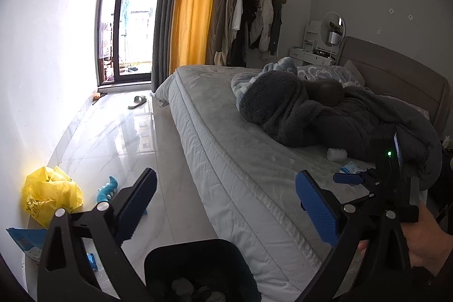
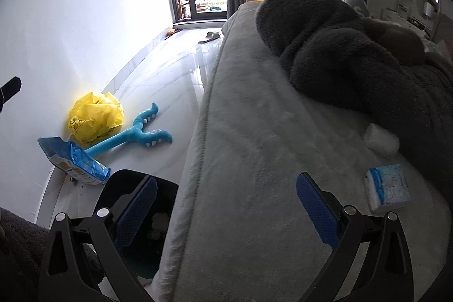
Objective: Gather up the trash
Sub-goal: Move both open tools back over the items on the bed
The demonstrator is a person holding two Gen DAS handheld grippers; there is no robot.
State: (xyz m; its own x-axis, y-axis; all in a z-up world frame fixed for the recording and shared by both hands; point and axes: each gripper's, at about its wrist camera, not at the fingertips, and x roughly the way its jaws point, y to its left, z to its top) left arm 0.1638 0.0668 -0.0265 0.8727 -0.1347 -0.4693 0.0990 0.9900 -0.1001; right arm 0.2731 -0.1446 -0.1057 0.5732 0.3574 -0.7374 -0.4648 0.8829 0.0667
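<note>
A dark trash bin (image 1: 198, 268) stands on the floor by the bed, with crumpled paper inside; it also shows in the right wrist view (image 2: 136, 217). My left gripper (image 1: 226, 205) is open and empty above the bin. My right gripper (image 2: 226, 205) is open and empty over the bed's edge; it shows in the left wrist view (image 1: 356, 179). A white crumpled wad (image 2: 380, 140) and a blue-white tissue pack (image 2: 388, 187) lie on the mattress. On the floor lie a yellow plastic bag (image 2: 94, 115) and a blue wrapper (image 2: 73, 160).
A grey blanket (image 2: 354, 47) is heaped on the bed (image 2: 254, 146). A blue plush toy (image 2: 141, 132) lies on the tile floor by the white wall. A slipper (image 1: 137, 102) lies near the balcony door. Clothes hang on a rack (image 1: 254, 16).
</note>
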